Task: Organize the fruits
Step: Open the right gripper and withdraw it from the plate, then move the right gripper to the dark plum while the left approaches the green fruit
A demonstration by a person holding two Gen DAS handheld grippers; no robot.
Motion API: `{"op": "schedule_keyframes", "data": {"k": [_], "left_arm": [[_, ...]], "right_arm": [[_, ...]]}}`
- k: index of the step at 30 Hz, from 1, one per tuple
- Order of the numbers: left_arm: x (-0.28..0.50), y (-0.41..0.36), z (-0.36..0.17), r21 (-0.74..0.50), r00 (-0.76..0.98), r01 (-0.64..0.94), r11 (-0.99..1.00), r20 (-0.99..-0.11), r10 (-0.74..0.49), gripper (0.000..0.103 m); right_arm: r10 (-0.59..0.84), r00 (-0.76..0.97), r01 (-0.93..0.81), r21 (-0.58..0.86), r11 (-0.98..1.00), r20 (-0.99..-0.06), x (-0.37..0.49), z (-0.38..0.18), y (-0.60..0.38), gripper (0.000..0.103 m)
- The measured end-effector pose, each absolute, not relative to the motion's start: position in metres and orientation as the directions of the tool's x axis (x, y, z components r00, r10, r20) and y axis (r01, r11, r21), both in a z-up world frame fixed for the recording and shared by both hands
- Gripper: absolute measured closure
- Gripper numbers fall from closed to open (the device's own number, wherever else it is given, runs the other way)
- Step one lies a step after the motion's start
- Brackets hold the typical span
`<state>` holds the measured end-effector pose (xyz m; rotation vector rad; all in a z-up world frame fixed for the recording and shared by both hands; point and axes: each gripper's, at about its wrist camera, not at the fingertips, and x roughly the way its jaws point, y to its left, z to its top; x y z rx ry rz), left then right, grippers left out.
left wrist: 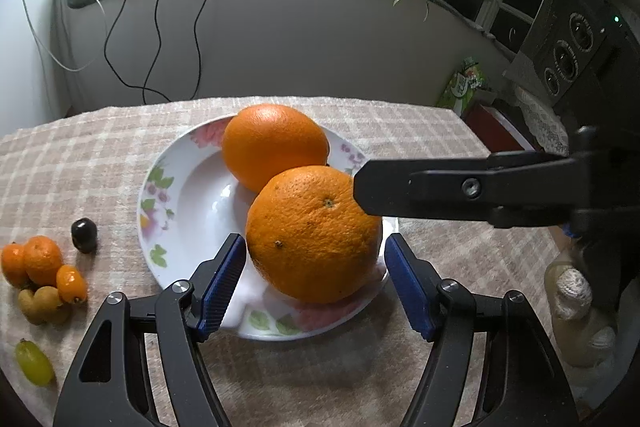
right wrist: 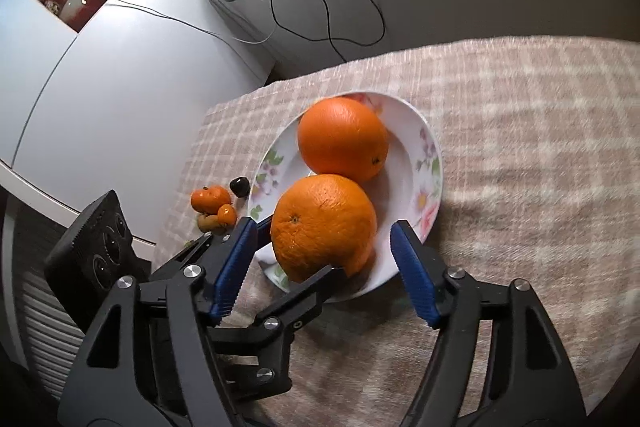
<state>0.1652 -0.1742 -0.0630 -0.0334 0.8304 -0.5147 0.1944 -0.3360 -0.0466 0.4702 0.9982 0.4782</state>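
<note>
Two big oranges lie on a white flowered plate (left wrist: 160, 247). The far orange (left wrist: 274, 145) rests toward the plate's back rim. The near orange (left wrist: 314, 233) sits at the front rim, between the blue pads of my left gripper (left wrist: 316, 285); thin gaps show on both sides and the jaws stand wide, open. My right gripper (right wrist: 324, 271) straddles the same near orange (right wrist: 324, 227) from another side, open, with clear gaps at both pads. One of its black fingers (left wrist: 372, 187) lies against the orange's upper right. A left finger (right wrist: 308, 291) reaches under the orange.
Small fruits lie on the checked cloth left of the plate: mandarins (left wrist: 40, 259), a kumquat (left wrist: 71, 283), a dark fruit (left wrist: 84, 235), brown longans (left wrist: 44, 303), a green grape (left wrist: 34, 363). A gloved hand (left wrist: 572, 291) holds the right gripper. Behind the table hang cables below a sill.
</note>
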Motion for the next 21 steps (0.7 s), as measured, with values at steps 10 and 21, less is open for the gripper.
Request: {"op": "schedule_keyframes", "data": {"k": [10, 21], "left_arm": [[0.143, -0.147, -0.046, -0.223, 0.594, 0.425, 0.877, -0.662, -0.456, 0.031], [0.107, -0.08, -0.042, -0.214, 0.662, 0.349, 0.912, -0.633, -0.402, 0.031]], "right_arm": [[0.555, 0.508, -0.191, 0.542, 0.819, -0.659, 0.177, -0.033, -0.33, 0.031], [0.497, 0.609, -0.309, 0.392, 0.867, -0.619, 0.133, -0.012, -0.293, 0.031]]}}
